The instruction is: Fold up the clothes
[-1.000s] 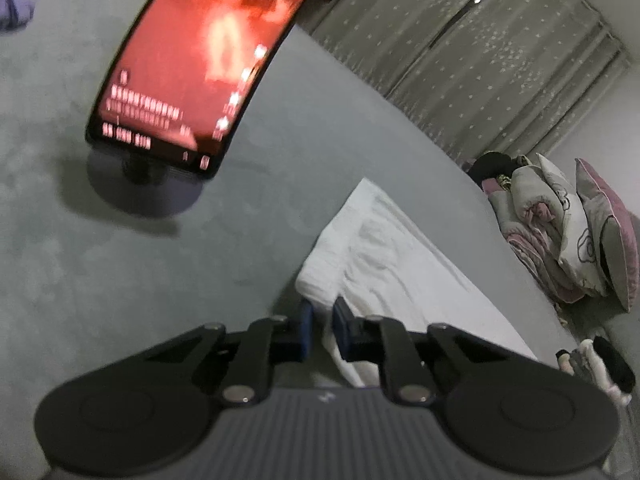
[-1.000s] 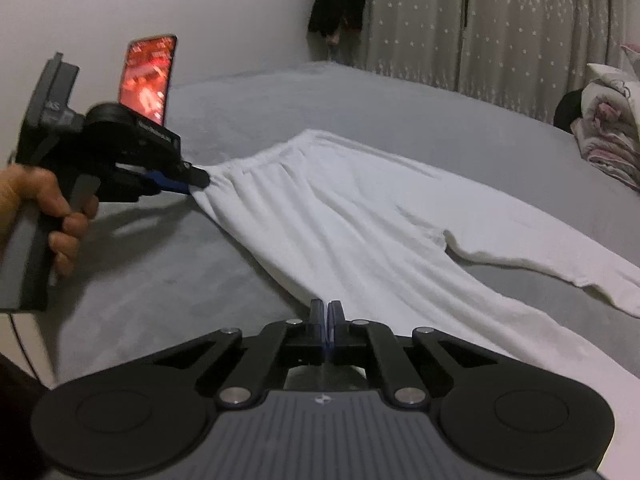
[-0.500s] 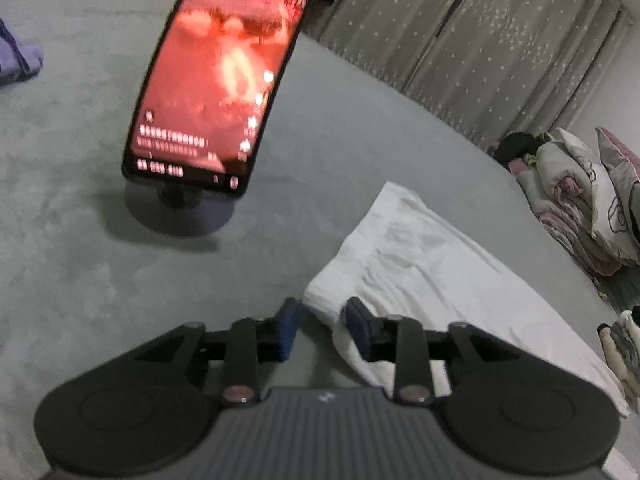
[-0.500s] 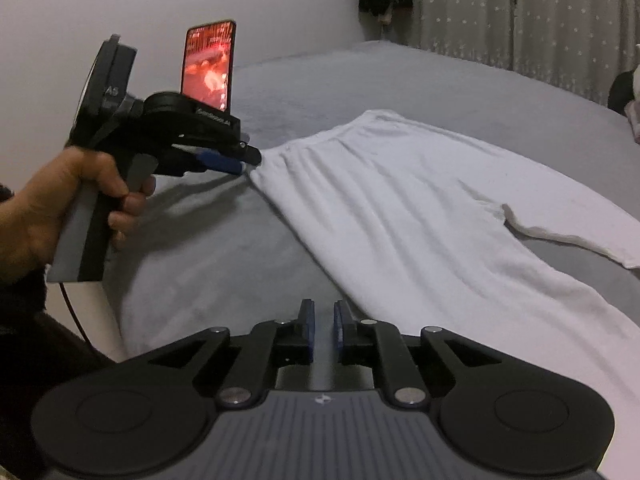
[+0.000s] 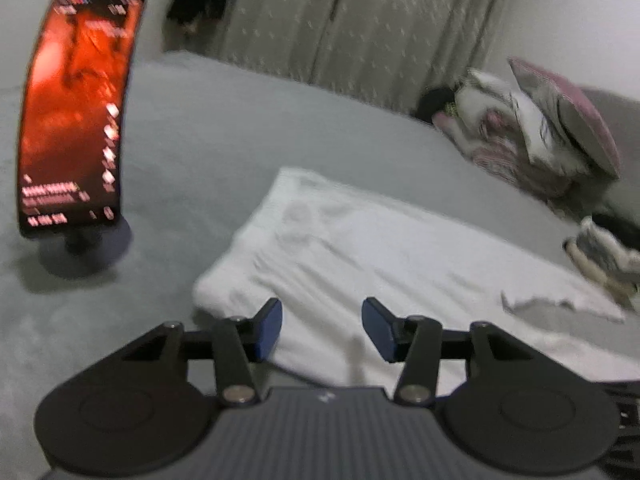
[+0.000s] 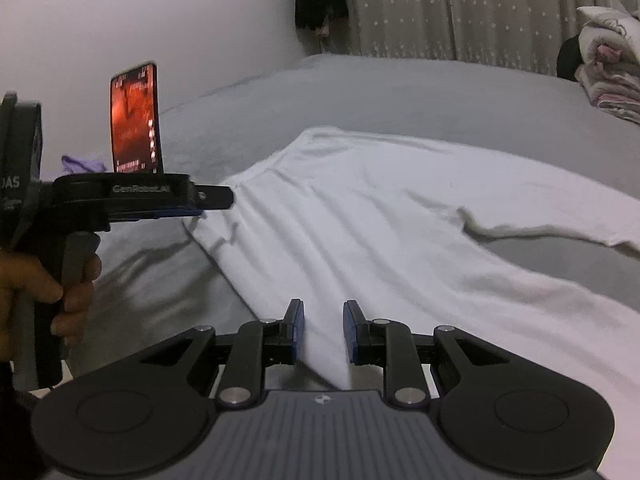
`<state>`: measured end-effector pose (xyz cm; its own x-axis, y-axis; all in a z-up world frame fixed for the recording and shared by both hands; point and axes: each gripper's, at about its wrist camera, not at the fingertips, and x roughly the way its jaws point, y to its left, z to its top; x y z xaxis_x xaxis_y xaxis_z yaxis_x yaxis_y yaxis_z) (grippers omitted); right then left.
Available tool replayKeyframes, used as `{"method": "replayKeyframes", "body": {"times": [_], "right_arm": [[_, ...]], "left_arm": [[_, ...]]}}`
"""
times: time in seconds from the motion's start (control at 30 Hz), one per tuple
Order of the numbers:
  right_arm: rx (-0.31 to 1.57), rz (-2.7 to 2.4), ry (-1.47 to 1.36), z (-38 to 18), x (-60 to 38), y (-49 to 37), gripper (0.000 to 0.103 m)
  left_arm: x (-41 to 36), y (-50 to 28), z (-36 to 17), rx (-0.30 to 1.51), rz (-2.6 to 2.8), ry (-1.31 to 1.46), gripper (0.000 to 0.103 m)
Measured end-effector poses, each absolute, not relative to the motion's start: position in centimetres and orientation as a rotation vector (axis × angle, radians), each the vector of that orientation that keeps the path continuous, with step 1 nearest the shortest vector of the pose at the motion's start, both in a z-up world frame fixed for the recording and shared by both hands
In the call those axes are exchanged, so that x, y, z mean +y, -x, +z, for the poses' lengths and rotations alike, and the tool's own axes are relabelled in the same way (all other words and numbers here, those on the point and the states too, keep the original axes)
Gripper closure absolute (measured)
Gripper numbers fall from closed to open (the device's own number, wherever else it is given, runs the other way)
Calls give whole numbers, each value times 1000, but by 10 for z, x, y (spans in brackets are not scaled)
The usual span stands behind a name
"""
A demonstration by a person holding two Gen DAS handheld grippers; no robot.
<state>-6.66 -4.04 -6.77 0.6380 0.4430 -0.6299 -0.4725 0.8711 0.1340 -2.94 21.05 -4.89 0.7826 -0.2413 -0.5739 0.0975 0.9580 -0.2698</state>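
The white trousers (image 6: 360,224) lie flat on the grey bed (image 6: 400,92), waistband toward the left gripper (image 5: 322,330) and the two legs running away to the right, one splitting off toward the far edge. The left gripper hangs just over the near waistband corner. Its jaws have just been opening, now stand well apart, and the blue pads (image 5: 269,328) press on nothing; cloth shows beneath the gap but is not pinched. In the right wrist view the same tool (image 6: 216,198) sits level, tips at the corner of the waistband, with a hand (image 6: 48,284) round its grip. The right gripper (image 6: 323,330) is over the near edge of the trousers further down. Its jaws have just been opening too, to a narrower gap, and the hem edge runs under and between the pads without being squeezed.

Left of the left gripper, a phone (image 5: 76,108) on a round stand glows red, close to the waistband. Ahead of both tools the bed is bare up to the curtains (image 6: 480,4). Far right, a pile of bedding (image 5: 536,136) borders the open sheet.
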Motion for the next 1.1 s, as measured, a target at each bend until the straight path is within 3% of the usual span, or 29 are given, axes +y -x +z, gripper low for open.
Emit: {"method": "replayKeyframes", "body": {"times": [0.37,0.87,1.1], "right_arm": [[656,571,166,-74,-24,107,79],[669,524,106,-61,-59,103,78],[687,540,133,-71,-58,113,74]], "left_arm": [[221,34,-49,757,-103,134,57],[215,28,-34,667,-143,144,52],[205,25,-45,766,-131,66,52]]}}
